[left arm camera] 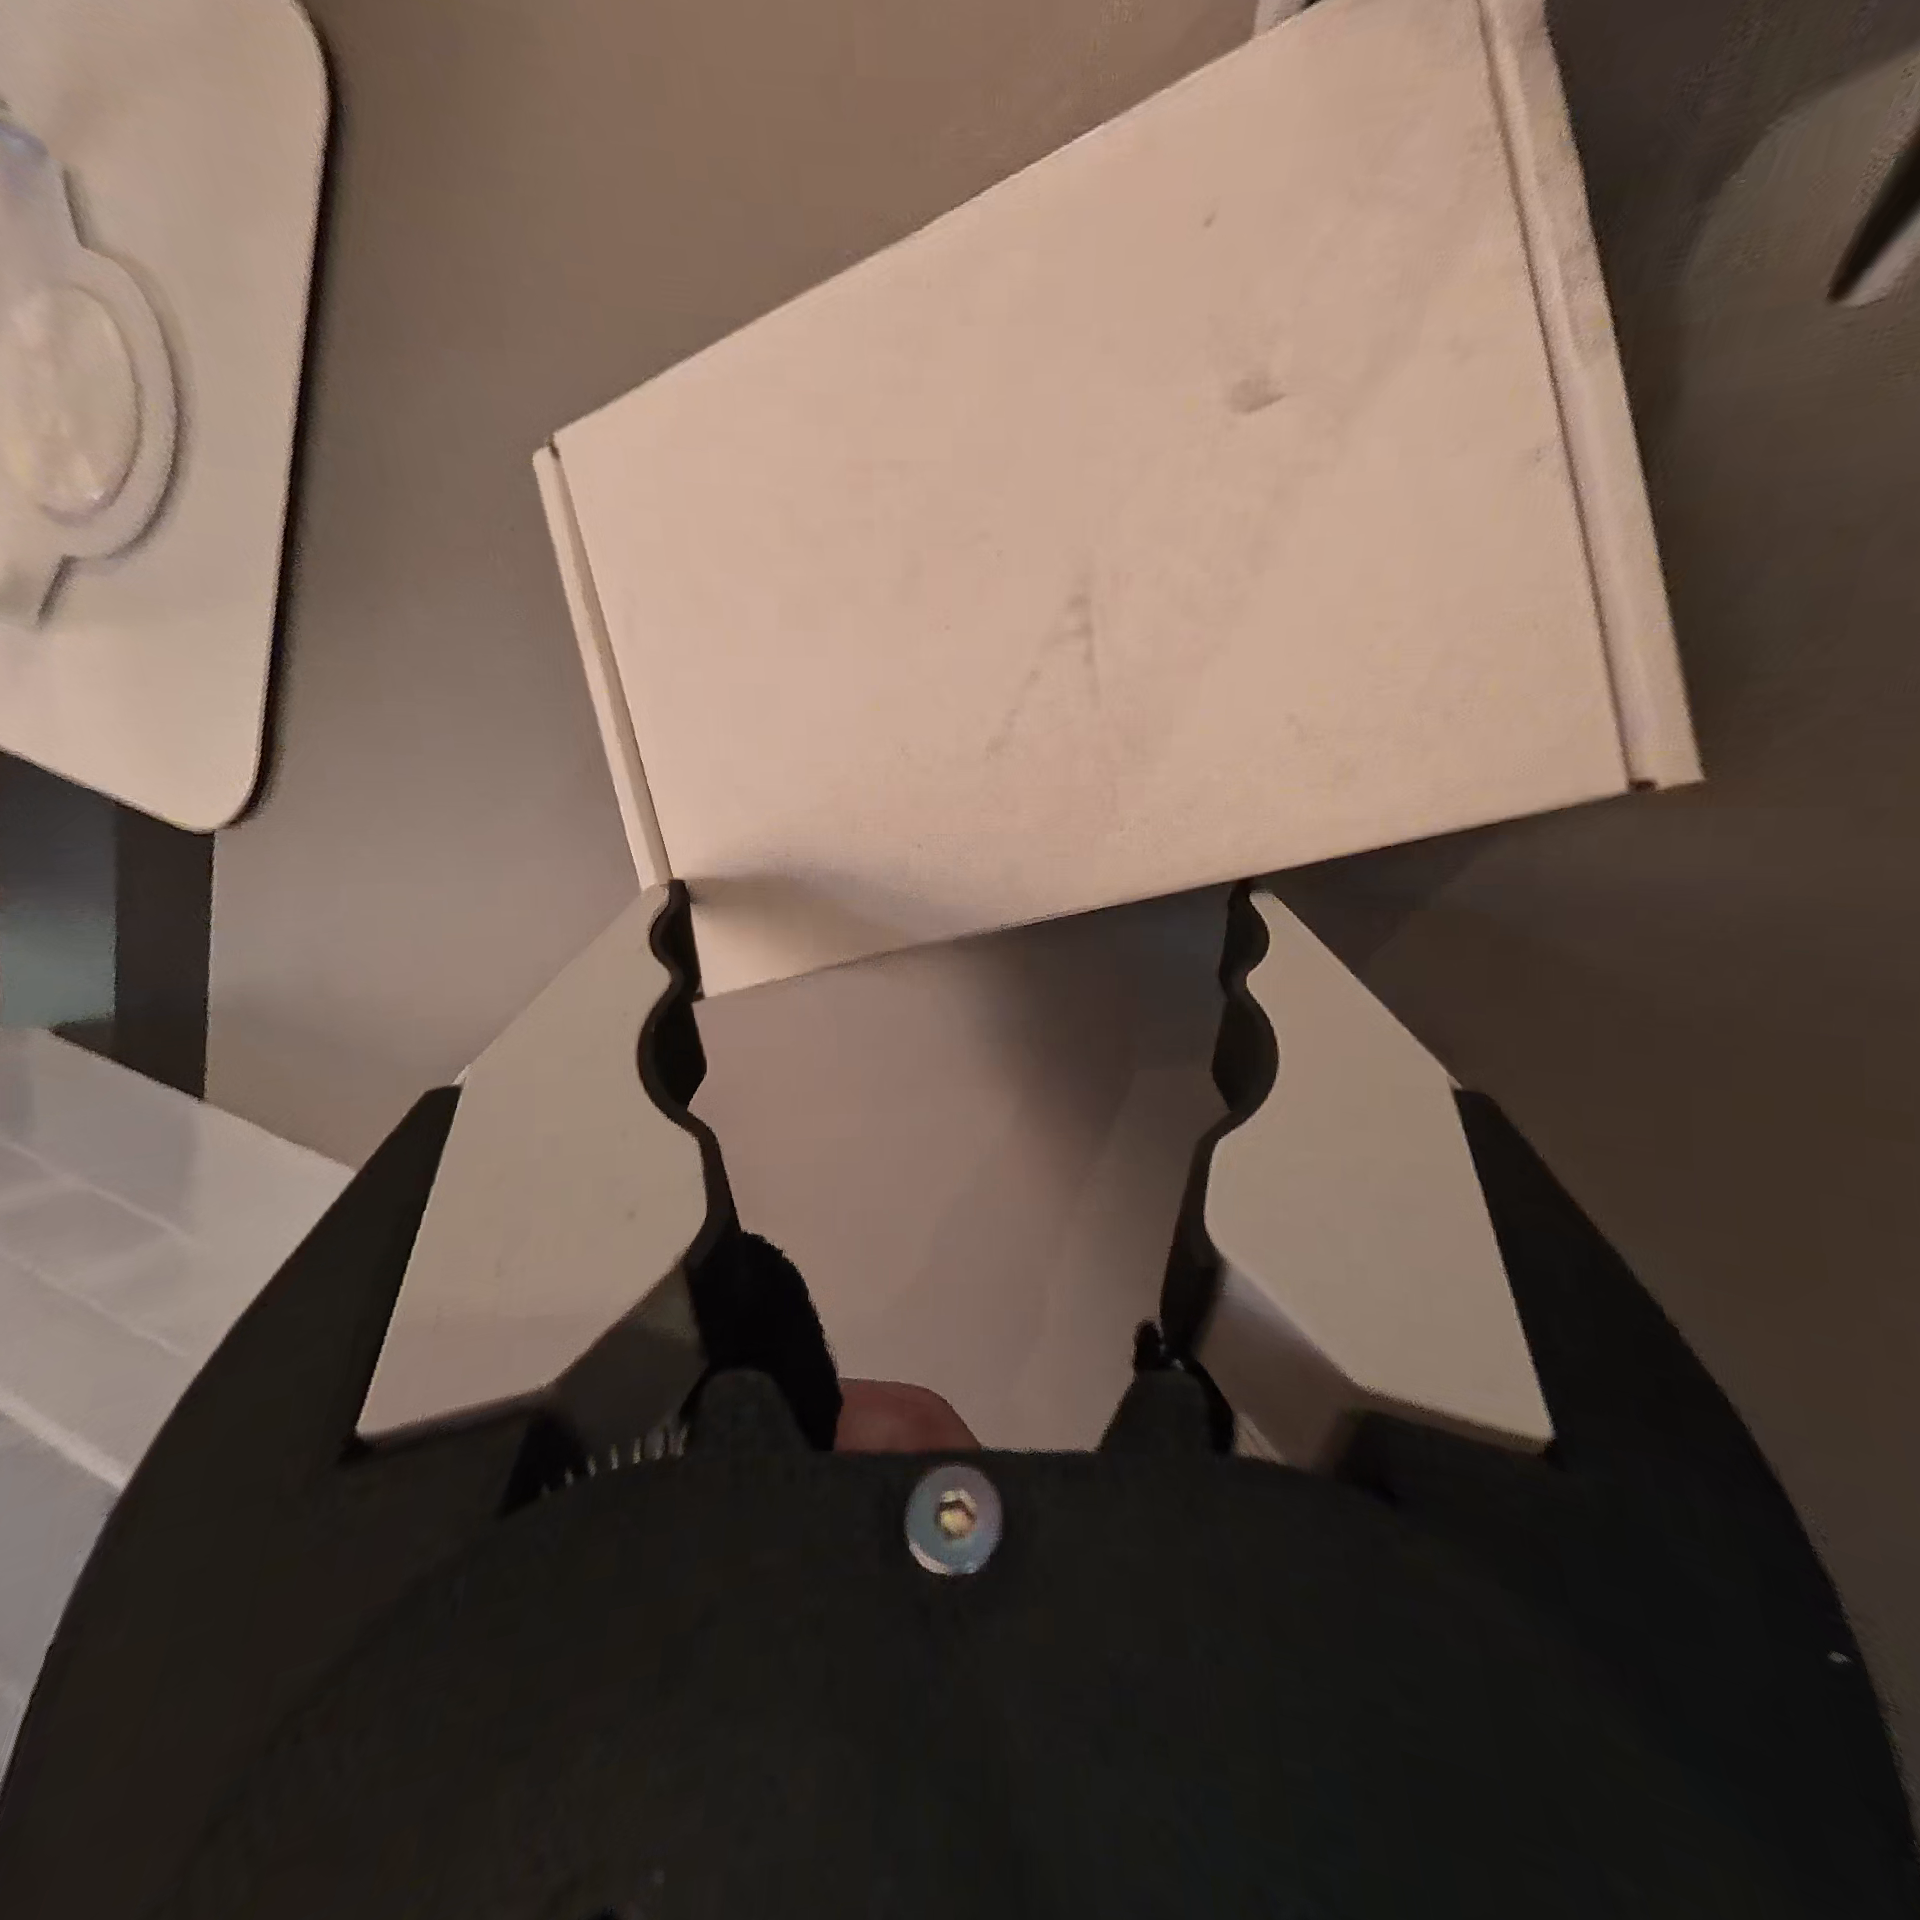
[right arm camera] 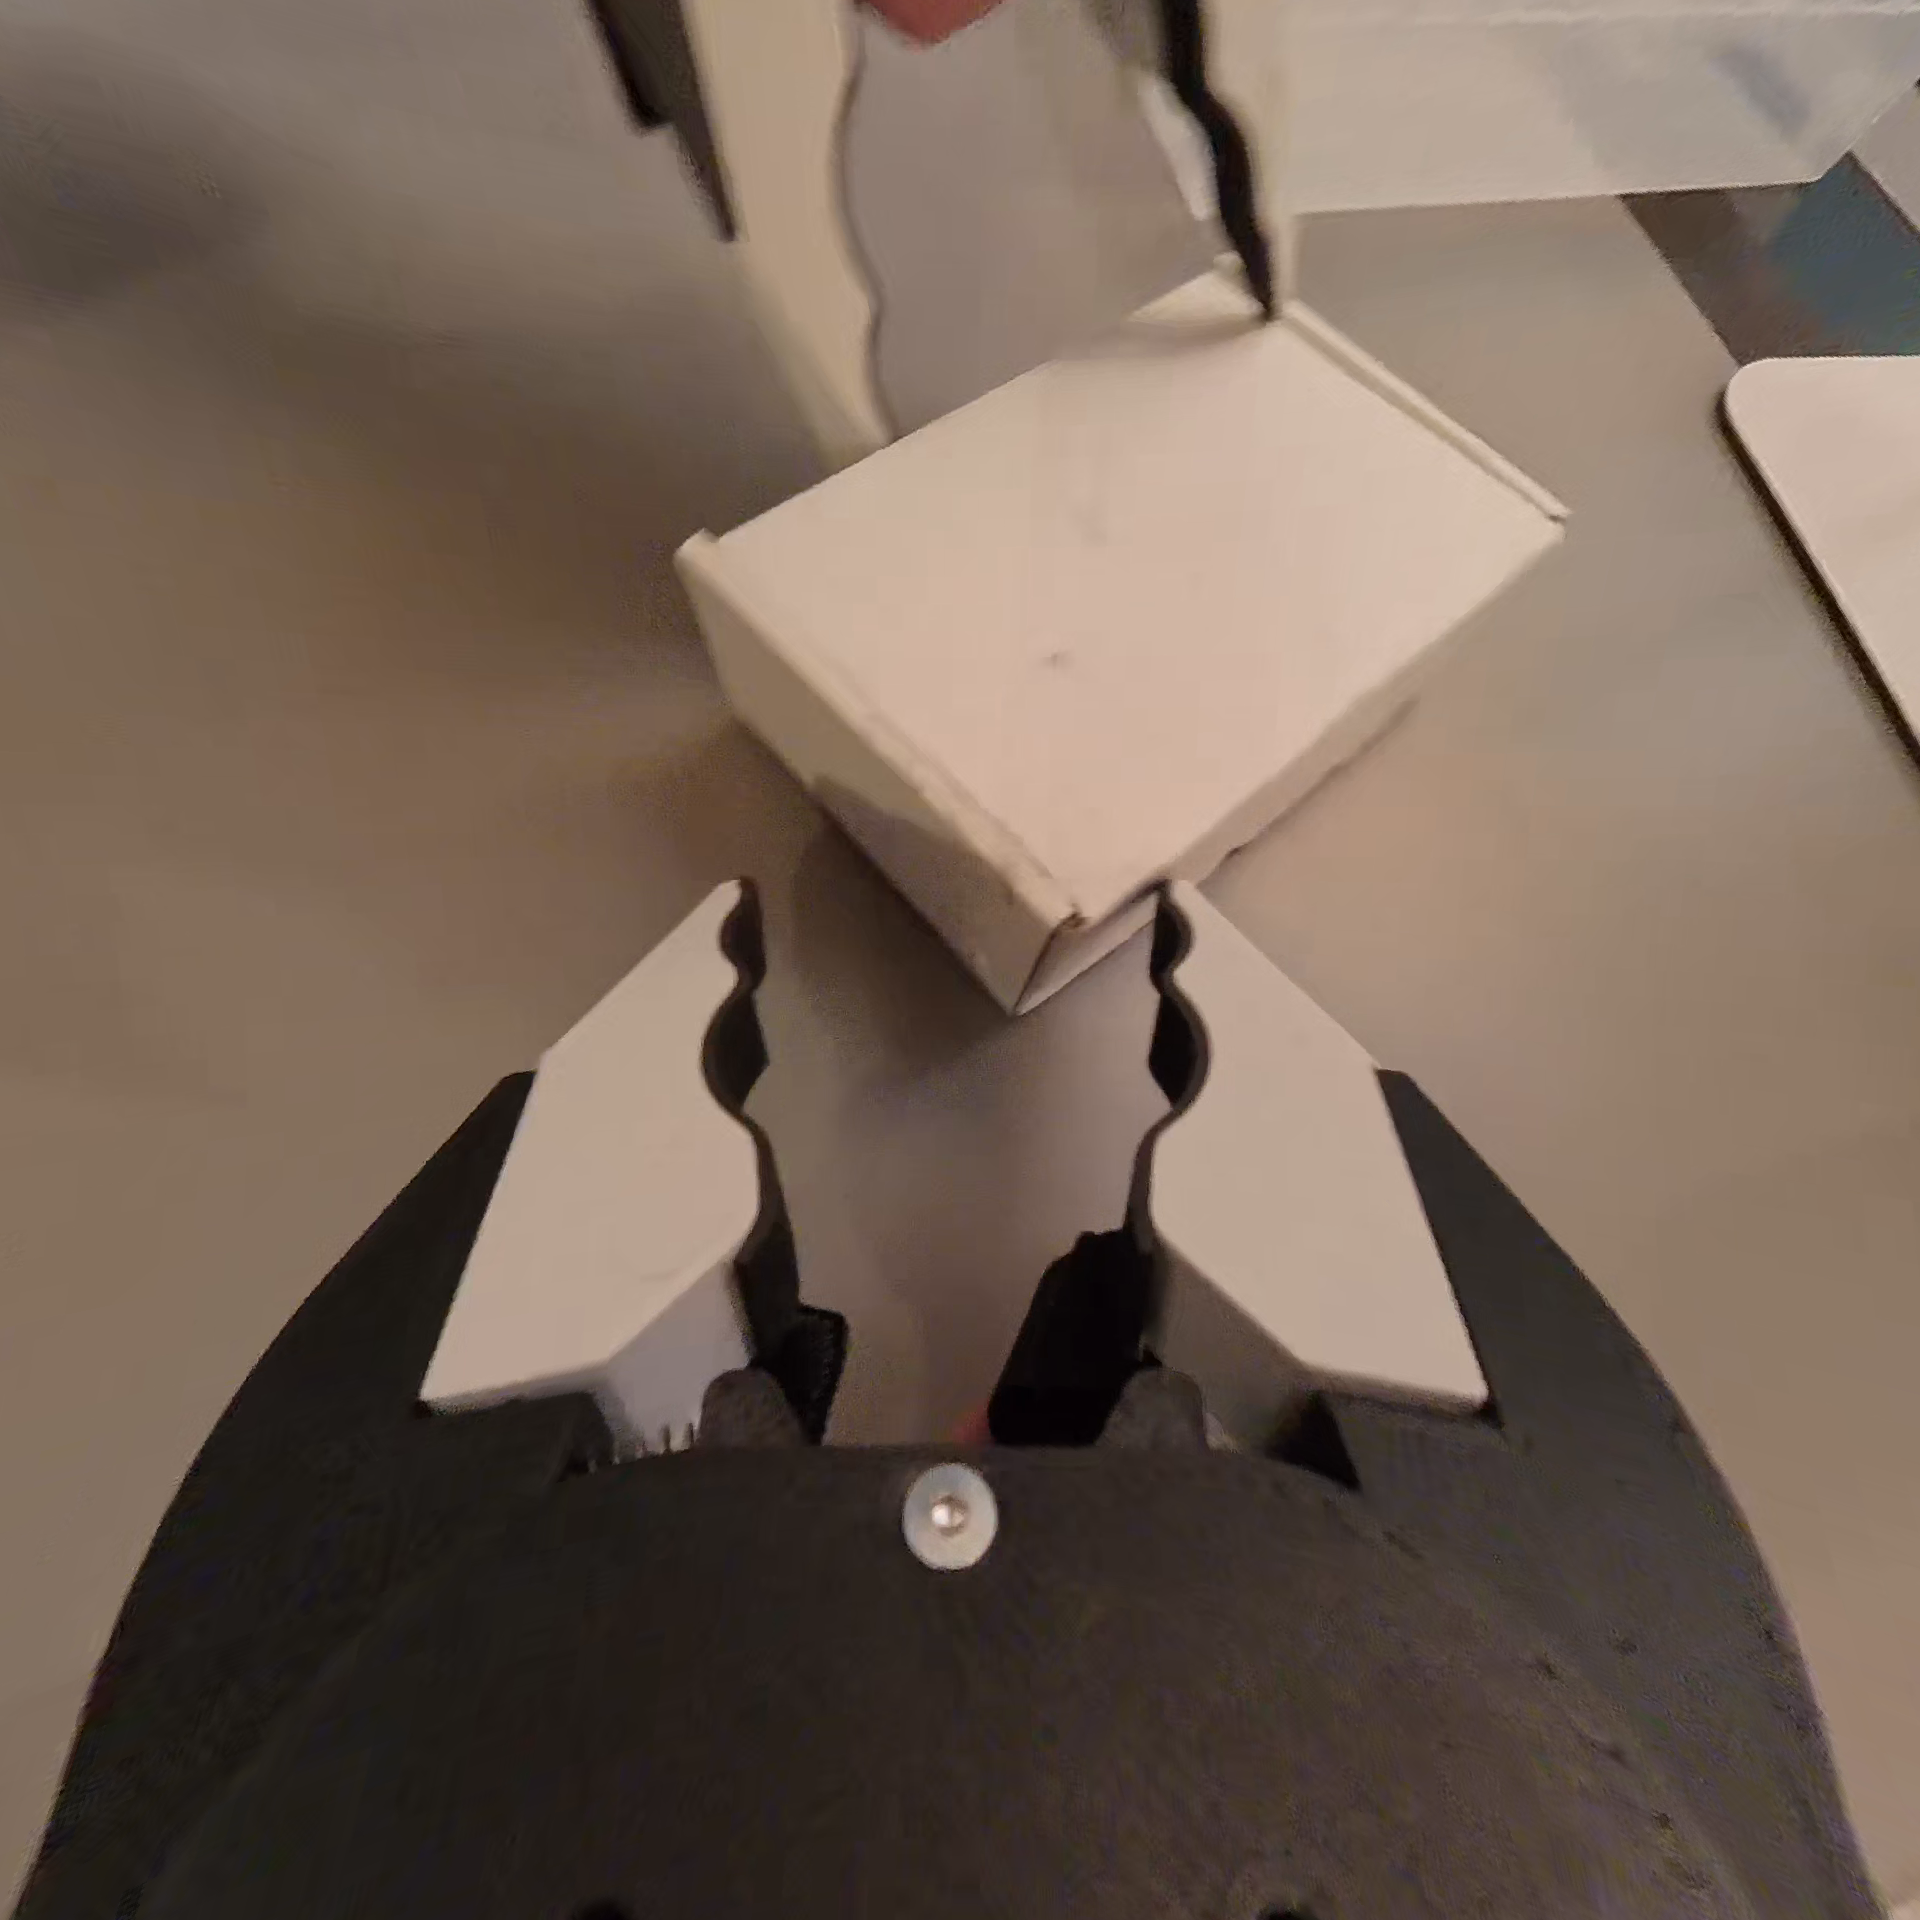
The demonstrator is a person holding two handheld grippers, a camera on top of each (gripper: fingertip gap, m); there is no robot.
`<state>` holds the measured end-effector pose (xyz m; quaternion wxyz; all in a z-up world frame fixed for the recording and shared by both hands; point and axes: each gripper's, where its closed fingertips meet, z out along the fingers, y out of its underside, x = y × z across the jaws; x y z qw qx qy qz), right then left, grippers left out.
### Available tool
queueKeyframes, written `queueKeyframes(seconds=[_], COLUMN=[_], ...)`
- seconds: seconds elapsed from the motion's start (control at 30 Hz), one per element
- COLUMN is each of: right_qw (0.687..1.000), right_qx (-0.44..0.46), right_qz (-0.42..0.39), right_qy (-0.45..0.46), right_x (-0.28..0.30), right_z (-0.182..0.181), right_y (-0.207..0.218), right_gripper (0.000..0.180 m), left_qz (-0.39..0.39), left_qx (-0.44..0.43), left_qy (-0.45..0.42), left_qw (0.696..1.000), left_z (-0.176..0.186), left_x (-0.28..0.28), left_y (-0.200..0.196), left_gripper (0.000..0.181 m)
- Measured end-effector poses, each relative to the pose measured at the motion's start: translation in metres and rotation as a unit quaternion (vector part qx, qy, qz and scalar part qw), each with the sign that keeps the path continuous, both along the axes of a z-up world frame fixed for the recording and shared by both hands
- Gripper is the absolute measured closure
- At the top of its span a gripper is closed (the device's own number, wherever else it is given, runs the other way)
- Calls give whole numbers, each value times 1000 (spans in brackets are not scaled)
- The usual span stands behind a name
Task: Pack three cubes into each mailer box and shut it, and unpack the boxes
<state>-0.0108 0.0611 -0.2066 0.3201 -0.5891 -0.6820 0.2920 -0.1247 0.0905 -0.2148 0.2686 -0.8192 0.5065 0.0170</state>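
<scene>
Closed white mailer box [left arm camera: 1122, 520] on bench [left arm camera: 436, 312], just ahead of both jaws. Left gripper [left arm camera: 961, 904] and right gripper [right arm camera: 951, 899] wide, empty, on opposite sides. Risk: corner contact skids the box instead of gripping.

Each gripper has a black textured body, 1 silver screw [left arm camera: 953, 1520], and 2 white fingers [right arm camera: 623, 1164] with wavy black pads.

A grey-brown table [left arm camera: 436, 312] filled the background. At the upper left of the left wrist view lay a white rounded board [left arm camera: 208, 520] bearing a clear plastic piece [left arm camera: 62, 416]. A translucent plastic bin [left arm camera: 114, 1226] sat at lower left.
</scene>
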Motion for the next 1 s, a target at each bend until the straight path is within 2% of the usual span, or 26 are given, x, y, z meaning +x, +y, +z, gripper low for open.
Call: queueKeyframes(seconds=[0.07,0.1,0.13,0.17,0.2,0.27,0.33,0.5,0.63,0.73,0.8,0.9,1.0], right_qw=[999,999,998,996,995,995,995,997,999,999,998,995,991], right_qx=[19,9,-13,-36,-46,-34,-43,-70,-35,24,49,90,115], right_qz=[29,45,59,72,76,90,86,32,15,-10,-20,-24,-29], right_qy=[-12,1,20,42,53,34,31,7,-37,-36,-35,-42,-57], right_x=[2,2,1,0,0,3,7,34,50,57,57,48,41], right_z=[-2,1,7,14,18,14,14,15,4,10,9,4,-3], right_y=[-21,-32,-41,-49,-54,-58,-54,-28,-17,-3,4,10,12], right_gripper=[93,92,100,112,114,115,115,115,113,114,113,110,109], left_qz=[-53,-71,-55,-52,-75,-91,-84,-82,-69,-33,-8,-10,2], left_qx=[-5,-3,2,-6,-11,-2,-27,-17,-19,9,51,87,124], left_qy=[10,17,30,33,25,61,56,35,28,5,-15,-119,-65], left_qw=[999,997,998,998,997,994,995,996,997,999,999,989,990], left_z=[0,0,0,-1,-3,-13,-21,-17,-15,4,30,71,63], left_x=[-2,-7,-15,-19,-15,-23,-23,-15,-17,-20,-19,16,24], left_y=[-1,-2,3,3,-2,-2,-5,-4,-5,-3,0,3,28], left_gripper=[81,82,86,99,106,105,107,107,107,113,116,120,122])
